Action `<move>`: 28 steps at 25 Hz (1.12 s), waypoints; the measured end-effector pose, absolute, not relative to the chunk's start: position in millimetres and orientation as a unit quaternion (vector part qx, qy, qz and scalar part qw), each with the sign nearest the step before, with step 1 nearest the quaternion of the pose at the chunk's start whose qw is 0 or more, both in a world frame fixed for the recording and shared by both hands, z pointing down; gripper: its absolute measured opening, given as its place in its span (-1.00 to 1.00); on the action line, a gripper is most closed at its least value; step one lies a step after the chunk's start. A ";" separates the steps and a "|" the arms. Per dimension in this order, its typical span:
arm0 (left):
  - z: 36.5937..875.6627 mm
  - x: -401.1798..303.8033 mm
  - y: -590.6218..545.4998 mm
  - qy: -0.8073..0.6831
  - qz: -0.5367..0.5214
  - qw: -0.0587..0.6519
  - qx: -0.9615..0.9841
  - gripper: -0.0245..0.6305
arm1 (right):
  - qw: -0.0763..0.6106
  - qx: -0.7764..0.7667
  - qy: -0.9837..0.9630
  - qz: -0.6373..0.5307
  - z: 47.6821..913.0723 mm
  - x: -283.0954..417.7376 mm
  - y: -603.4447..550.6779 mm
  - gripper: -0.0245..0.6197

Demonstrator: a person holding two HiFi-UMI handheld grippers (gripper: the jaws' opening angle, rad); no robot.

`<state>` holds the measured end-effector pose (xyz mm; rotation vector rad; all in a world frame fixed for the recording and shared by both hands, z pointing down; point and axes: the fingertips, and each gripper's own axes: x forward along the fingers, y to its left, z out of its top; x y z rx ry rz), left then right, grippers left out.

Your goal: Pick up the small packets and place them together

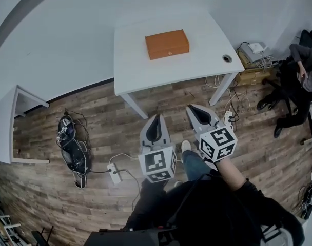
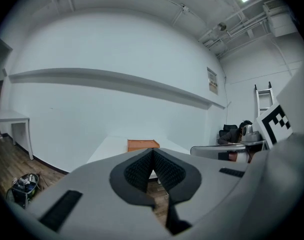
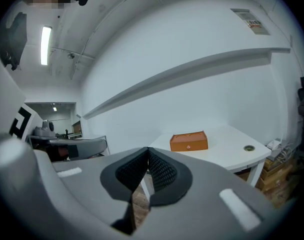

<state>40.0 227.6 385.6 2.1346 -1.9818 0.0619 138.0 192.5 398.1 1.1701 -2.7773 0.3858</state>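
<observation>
Head view: the left gripper (image 1: 156, 118) and right gripper (image 1: 193, 109) hang over the wooden floor (image 1: 38, 183), short of the white tabletop (image 1: 207, 40) that carries an orange box (image 1: 167, 44). Left gripper view: jaws together, empty. Right gripper view: jaws together, empty, with the box beyond.

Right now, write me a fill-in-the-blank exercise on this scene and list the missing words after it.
1. The closed box on the white table is coloured ____.
2. The left gripper and the right gripper both have their jaws ____ (open or shut), with nothing between them.
3. The power strip lies on the wooden ____, not on the table.

Missing words: orange; shut; floor.
</observation>
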 end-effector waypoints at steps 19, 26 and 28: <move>394.2 -26.6 11.4 -0.698 0.017 0.142 0.701 -0.93 | 0.106 0.369 -0.913 0.134 424.8 83.4 -27.6 -0.91; 432.7 -76.4 -75.7 -0.662 0.057 0.165 0.729 -0.93 | 0.152 0.416 -0.883 0.158 469.2 53.6 -114.0 -0.89; 445.4 -91.8 -97.6 -0.658 0.074 0.175 0.729 -0.93 | 0.171 0.428 -0.871 0.172 486.4 47.7 -134.8 -0.86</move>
